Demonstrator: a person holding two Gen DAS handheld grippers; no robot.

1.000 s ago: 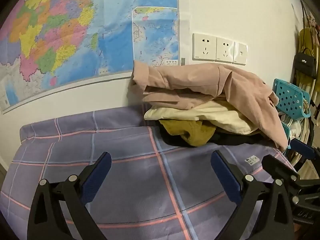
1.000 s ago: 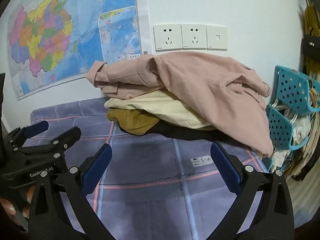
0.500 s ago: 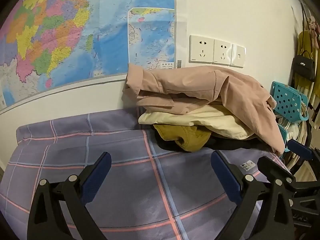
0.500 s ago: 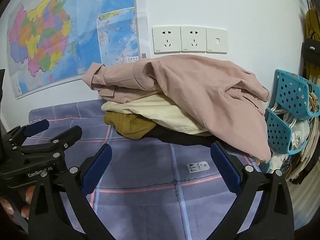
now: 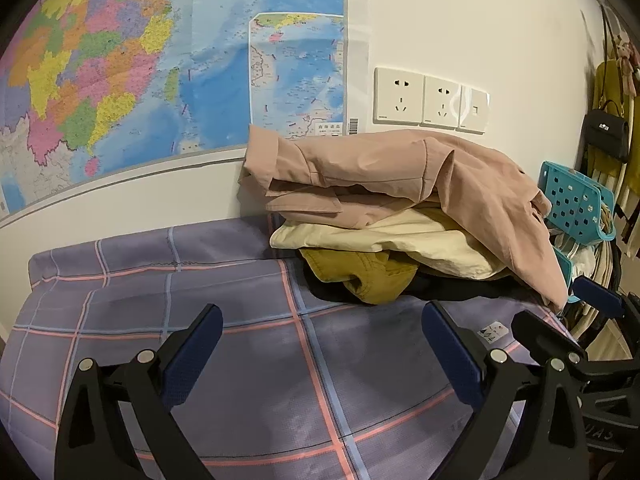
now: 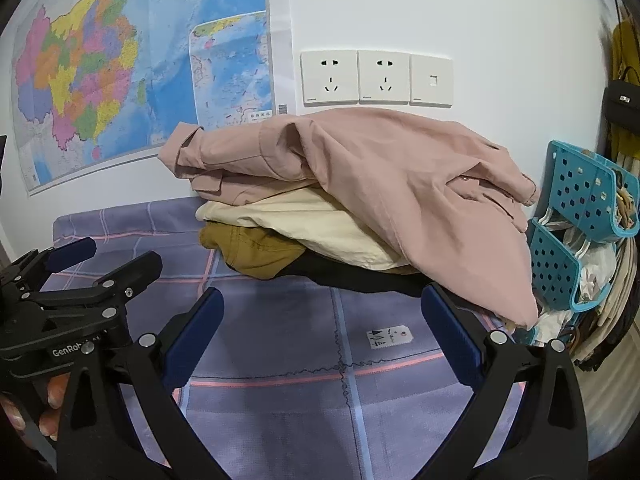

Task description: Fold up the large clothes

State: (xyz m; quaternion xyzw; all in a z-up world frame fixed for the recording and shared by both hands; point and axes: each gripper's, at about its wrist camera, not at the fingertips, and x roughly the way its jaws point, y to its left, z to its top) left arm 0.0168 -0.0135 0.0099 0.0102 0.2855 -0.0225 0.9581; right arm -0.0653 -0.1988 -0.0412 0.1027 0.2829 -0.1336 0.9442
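You are hovering both grippers, left gripper [image 5: 322,354] and right gripper [image 6: 320,338], jaws spread wide and holding nothing. The pink jacket [image 6: 384,172] is topping the heap beyond your jaws (nothing folded yet). Next, I judge, you are reaching for its hem.

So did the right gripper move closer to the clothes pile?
Yes. The right gripper has come closer: the clothes pile and wall sockets look bigger.

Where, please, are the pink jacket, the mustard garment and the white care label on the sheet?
pink jacket [image 6: 400,184], right wrist view, its draped body.
mustard garment [image 6: 256,252], right wrist view, its front fold.
care label [image 6: 389,336], right wrist view, its middle.
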